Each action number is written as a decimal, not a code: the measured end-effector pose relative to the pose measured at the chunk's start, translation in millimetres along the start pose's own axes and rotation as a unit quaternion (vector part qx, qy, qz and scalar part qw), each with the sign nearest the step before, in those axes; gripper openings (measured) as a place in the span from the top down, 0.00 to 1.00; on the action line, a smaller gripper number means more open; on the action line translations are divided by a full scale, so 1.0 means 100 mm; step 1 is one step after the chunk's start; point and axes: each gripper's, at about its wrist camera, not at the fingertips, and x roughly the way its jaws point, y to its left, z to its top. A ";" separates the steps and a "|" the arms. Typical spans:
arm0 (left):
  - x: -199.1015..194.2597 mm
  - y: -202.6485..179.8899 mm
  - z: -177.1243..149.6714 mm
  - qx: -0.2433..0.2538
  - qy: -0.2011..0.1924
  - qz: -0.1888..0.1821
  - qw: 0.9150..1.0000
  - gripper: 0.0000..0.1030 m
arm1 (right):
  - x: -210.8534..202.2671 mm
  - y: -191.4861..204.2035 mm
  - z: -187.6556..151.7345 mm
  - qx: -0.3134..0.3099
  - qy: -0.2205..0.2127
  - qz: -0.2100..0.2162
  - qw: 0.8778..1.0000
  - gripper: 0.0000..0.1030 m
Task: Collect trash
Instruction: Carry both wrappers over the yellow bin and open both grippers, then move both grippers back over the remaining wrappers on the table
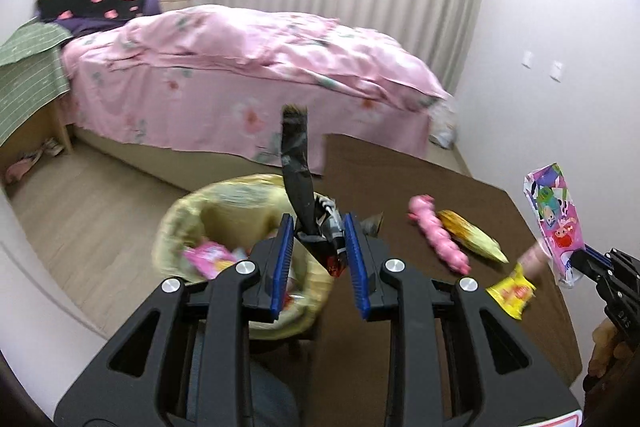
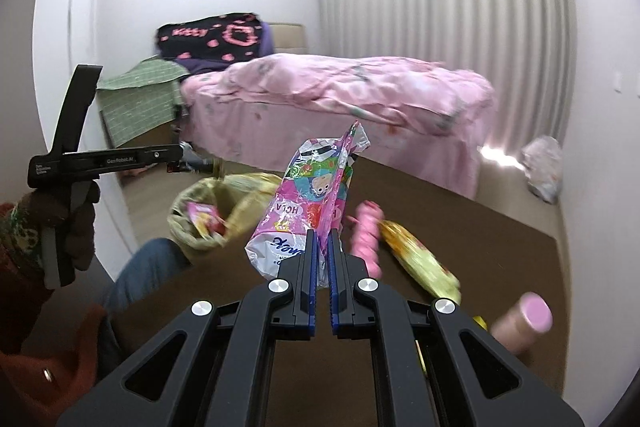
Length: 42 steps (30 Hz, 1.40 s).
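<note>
The left hand-held gripper [image 1: 318, 247] has its blue pads spread apart, with a black crumpled wrapper [image 1: 298, 183] standing between them above the edge of the yellow-lined trash bin [image 1: 176, 223]; whether a pad touches it is unclear. The right hand-held gripper [image 2: 323, 243] is clamped on a pink cartoon-printed snack bag [image 2: 316, 195], held upright over the brown bench [image 1: 420, 171]. On the bench lie a pink wrapper [image 1: 438, 239], a yellow-green wrapper [image 1: 472, 237], a small yellow packet [image 1: 512, 293] and a pink-capped bottle [image 2: 524, 321].

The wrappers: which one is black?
The black wrapper standing up between the left gripper jaws. The others are bright: a pink cartoon wrapper in the right gripper, and pink and yellow ones lying on the table.
</note>
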 end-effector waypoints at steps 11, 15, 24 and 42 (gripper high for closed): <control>0.26 0.51 0.05 -0.045 0.016 0.029 0.998 0.76 | 0.97 0.56 0.43 -0.068 0.043 0.069 0.994 0.94; 0.31 0.63 0.04 -0.066 0.012 0.035 0.997 0.76 | 1.28 0.69 0.47 -0.072 0.050 0.080 0.993 0.94; 0.65 0.85 -0.03 -0.113 0.022 0.030 0.993 0.76 | 2.03 0.76 0.48 -0.033 0.095 0.099 0.990 0.94; 0.76 0.72 0.17 -0.123 0.017 0.011 0.992 0.25 | 2.05 0.31 0.33 0.050 0.086 0.116 0.988 0.59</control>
